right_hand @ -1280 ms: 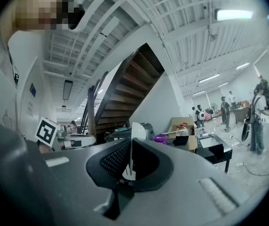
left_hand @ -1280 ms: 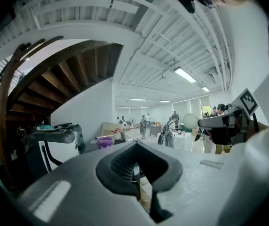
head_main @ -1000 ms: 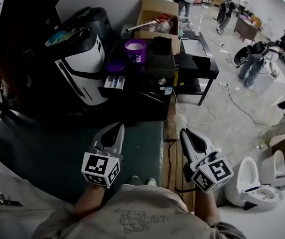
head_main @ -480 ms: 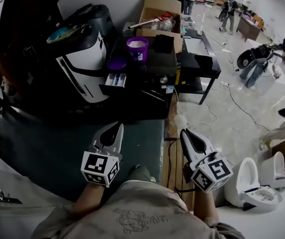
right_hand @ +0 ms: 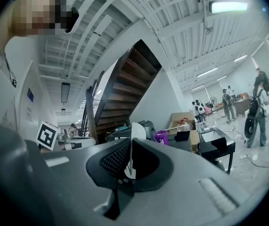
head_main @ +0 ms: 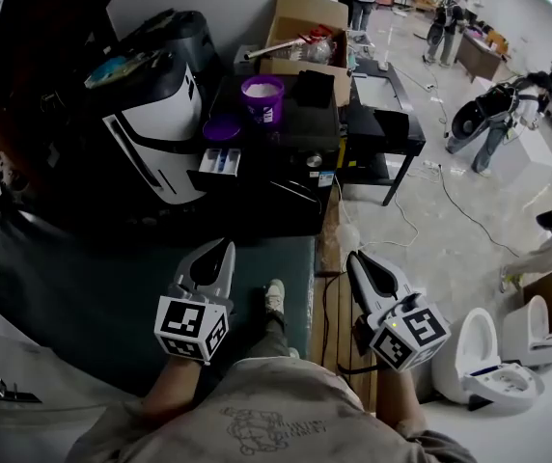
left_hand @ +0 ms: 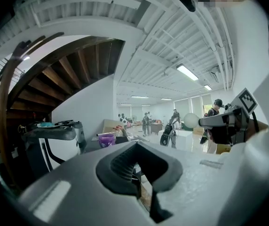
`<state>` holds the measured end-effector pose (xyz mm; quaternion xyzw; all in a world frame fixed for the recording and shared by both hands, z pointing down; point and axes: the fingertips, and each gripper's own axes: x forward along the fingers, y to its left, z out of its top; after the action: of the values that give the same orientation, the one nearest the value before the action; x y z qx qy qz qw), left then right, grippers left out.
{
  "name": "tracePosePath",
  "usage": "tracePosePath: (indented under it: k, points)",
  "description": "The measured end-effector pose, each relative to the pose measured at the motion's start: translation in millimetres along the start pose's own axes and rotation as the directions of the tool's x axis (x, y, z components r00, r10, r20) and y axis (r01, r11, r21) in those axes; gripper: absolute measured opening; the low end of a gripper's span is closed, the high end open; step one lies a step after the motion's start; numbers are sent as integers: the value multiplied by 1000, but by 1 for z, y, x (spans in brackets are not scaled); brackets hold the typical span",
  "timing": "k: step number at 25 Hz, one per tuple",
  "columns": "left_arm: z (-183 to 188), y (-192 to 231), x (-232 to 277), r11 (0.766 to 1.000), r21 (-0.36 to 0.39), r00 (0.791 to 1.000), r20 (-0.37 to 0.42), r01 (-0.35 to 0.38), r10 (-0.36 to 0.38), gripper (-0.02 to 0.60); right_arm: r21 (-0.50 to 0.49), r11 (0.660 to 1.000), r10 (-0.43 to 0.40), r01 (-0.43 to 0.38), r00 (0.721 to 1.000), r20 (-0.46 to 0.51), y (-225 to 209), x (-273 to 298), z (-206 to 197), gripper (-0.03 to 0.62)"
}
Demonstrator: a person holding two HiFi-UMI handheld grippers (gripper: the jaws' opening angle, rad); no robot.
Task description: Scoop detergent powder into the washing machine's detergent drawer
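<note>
Left gripper [head_main: 222,251]: jaws closed together, nothing held; positioned low over a dark green surface [head_main: 93,297], close to the person's body. Right gripper [head_main: 353,260]: jaws closed, empty, level with the left one. Washing machine [head_main: 151,123]: ahead, left; detergent drawer [head_main: 220,160] pulled out. Purple detergent tub [head_main: 262,96]: open, white powder visible, on the black table [head_main: 300,128] near the drawer, well apart from both grippers
</note>
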<state>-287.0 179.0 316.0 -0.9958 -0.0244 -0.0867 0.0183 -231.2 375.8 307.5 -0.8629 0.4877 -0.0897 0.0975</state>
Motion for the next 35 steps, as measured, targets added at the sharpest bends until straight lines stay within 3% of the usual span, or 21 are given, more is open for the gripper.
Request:
tracePosePath:
  k: [9,17,35]
  points:
    - [-2,24,42,1000,-10,1000,-20,1,-1,0,15,1000,-6,7,1000,-25,-30,42,-1,35]
    - [10,63,112,1000,-15,999,-25,22,-22,0,21,999,-30,31,997,-70,-68,108,8,35]
    - [49,205,271,998,-12,998,-23,59,-59,0,-33,998,-57,53,987,-148,-135,310,49,35]
